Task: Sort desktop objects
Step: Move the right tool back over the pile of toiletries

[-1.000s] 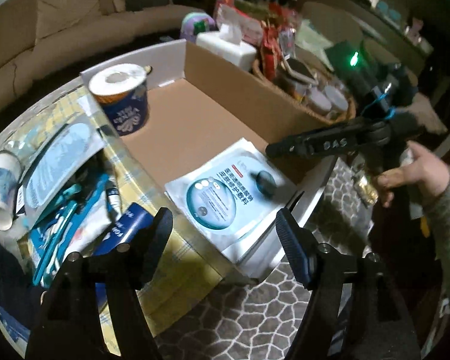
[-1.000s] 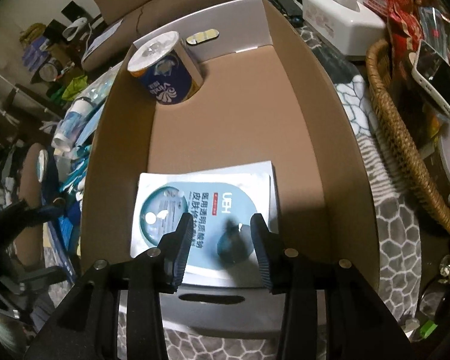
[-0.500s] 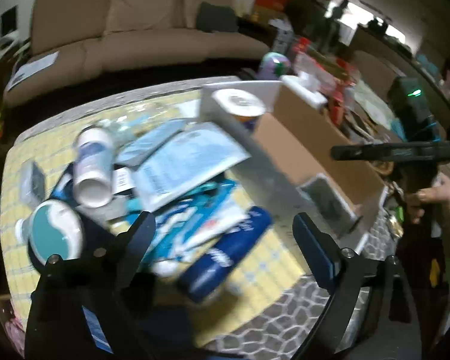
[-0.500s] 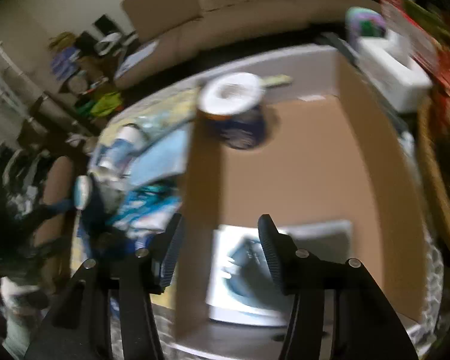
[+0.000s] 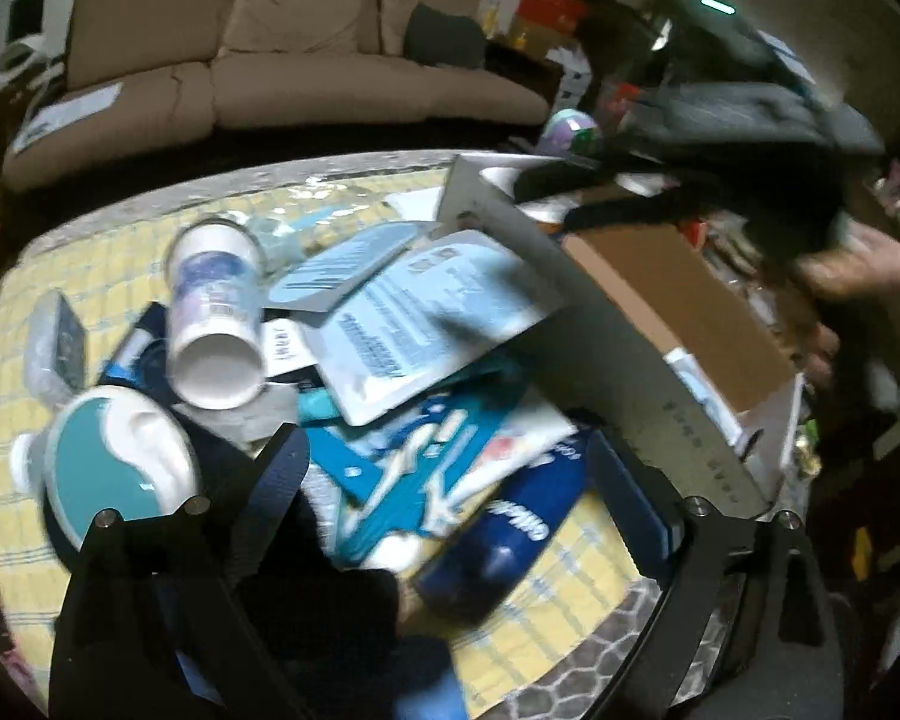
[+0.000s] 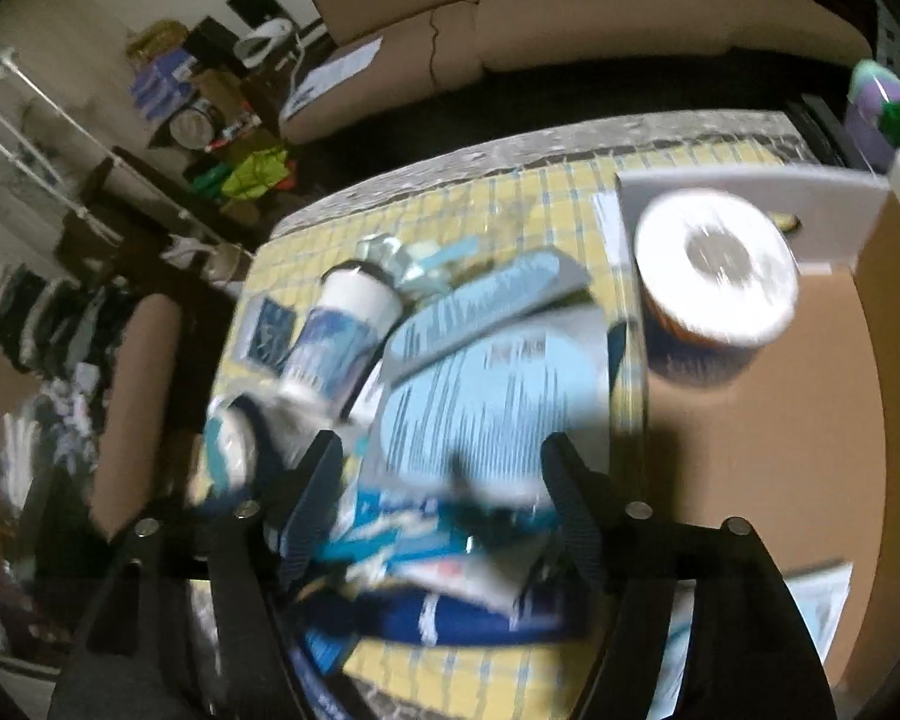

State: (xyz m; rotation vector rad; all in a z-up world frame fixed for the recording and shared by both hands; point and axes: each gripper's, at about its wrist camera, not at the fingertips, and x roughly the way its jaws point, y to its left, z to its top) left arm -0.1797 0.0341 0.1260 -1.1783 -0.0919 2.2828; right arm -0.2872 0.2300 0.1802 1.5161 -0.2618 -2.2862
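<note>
Both grippers hung over a heap of toiletries on a yellow checked tablecloth [image 5: 90, 264]. The left gripper [image 5: 456, 480] stood wide open, empty, above a dark blue bottle [image 5: 498, 546]. The right gripper [image 6: 444, 498], its jaws just opening, held nothing above a pale blue sachet [image 6: 480, 402]. The cardboard box [image 6: 810, 420], right of the heap, held a paper roll [image 6: 714, 264] in its far corner.

The yellow checked cloth [image 5: 90, 252] is crowded by a heap of packets [image 5: 426, 324], a lying cup [image 5: 213, 312] and a blue bottle [image 5: 498, 546]. Passage rightward is blocked by the cardboard box wall [image 5: 606, 348].
</note>
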